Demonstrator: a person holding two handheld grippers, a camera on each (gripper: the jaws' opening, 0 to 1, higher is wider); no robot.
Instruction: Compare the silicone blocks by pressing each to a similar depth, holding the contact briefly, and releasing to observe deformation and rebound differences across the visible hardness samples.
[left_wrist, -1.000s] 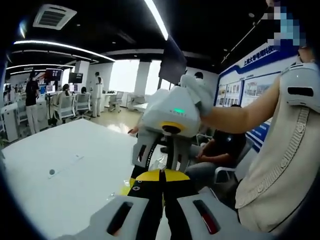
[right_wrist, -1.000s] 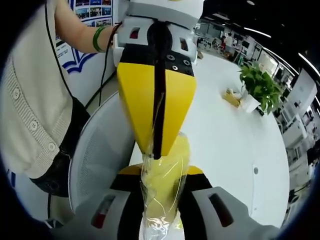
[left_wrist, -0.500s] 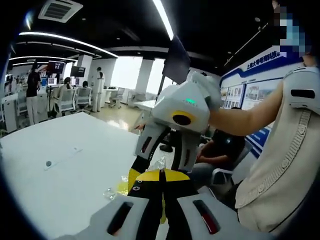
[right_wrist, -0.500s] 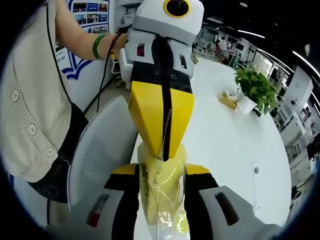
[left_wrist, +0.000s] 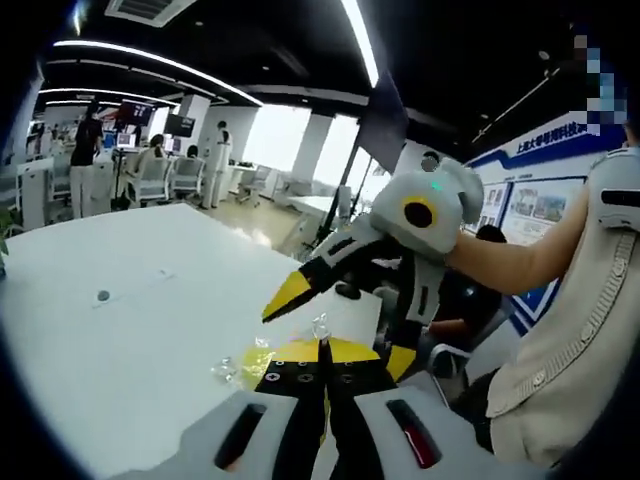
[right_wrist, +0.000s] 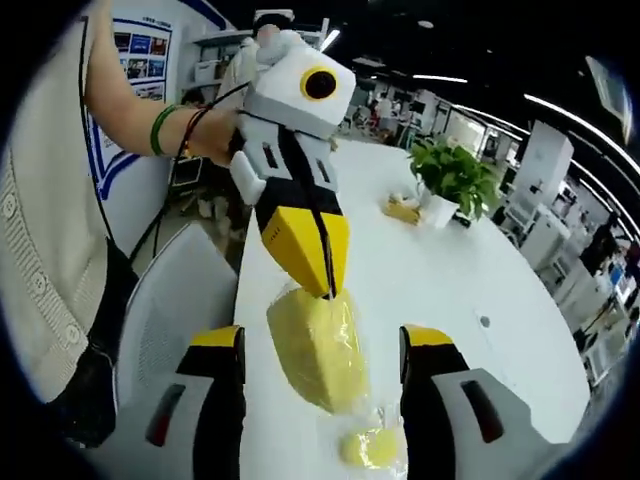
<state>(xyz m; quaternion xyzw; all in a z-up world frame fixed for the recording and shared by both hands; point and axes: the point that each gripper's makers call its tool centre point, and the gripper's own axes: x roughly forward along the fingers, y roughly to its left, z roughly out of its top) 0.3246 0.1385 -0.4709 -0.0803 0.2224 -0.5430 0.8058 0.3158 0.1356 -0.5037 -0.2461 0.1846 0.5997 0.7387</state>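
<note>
A yellow silicone block (right_wrist: 318, 352) in clear plastic wrap hangs over the white table (right_wrist: 440, 290) in the right gripper view. My left gripper (right_wrist: 326, 288) comes down from above and is shut on the top of the wrap. My right gripper (right_wrist: 320, 338) is open, one jaw on each side of the block and apart from it. A smaller wrapped yellow piece (right_wrist: 368, 447) lies on the table below. In the left gripper view my left gripper (left_wrist: 322, 346) is shut with a bit of clear wrap (left_wrist: 320, 325) at its tip. The right gripper's spread fingers (left_wrist: 290, 293) show beyond it.
A potted plant (right_wrist: 455, 175) and a small yellow thing (right_wrist: 400, 210) stand further along the table. A white mesh chair (right_wrist: 170, 310) is at the table's edge beside the person (right_wrist: 40, 250). Yellow bits in plastic (left_wrist: 245, 362) lie on the table. People sit at far desks (left_wrist: 150, 175).
My right gripper has opened, let go of the wrapped yellow block and drawn back. The left gripper stays shut on the wrap.
</note>
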